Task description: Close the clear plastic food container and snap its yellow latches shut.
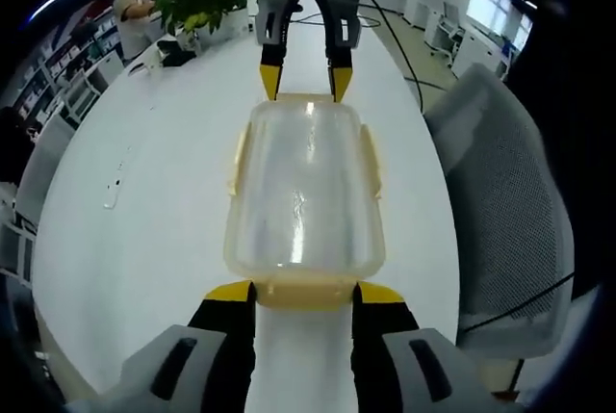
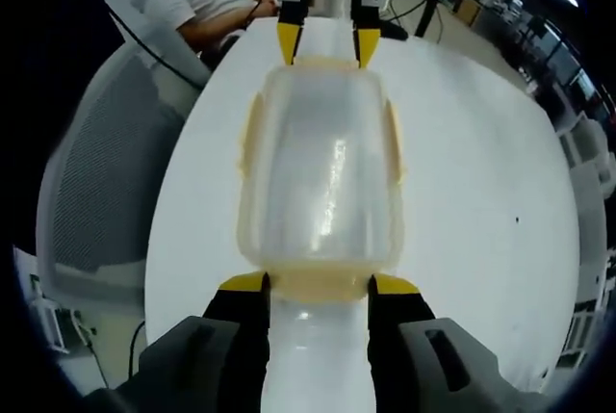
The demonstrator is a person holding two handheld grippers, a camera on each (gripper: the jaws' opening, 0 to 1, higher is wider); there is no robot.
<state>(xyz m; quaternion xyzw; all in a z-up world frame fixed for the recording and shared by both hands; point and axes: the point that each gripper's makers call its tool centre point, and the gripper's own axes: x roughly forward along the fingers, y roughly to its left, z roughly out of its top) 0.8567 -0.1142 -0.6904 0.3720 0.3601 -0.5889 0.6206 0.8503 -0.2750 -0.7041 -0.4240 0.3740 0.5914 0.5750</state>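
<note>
On the white table (image 1: pixel 135 240) lies the clear container (image 1: pixel 305 192), lid on, its contents seemingly none through hazy plastic. Left gripper (image 1: pixel 304 293) and right gripper (image 2: pixel 319 284) stand open, each straddling a yellow end latch (image 1: pixel 305 292); whether they touch is unclear.

Clear glossy plastic container (image 1: pixel 304 192) — matt yellow latches (image 1: pixel 306 290) — on a smooth white table (image 1: pixel 154 192).

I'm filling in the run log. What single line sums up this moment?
container: lid on, white table | left hand-held gripper: open at near end latch | right hand-held gripper: open at opposite end
</note>
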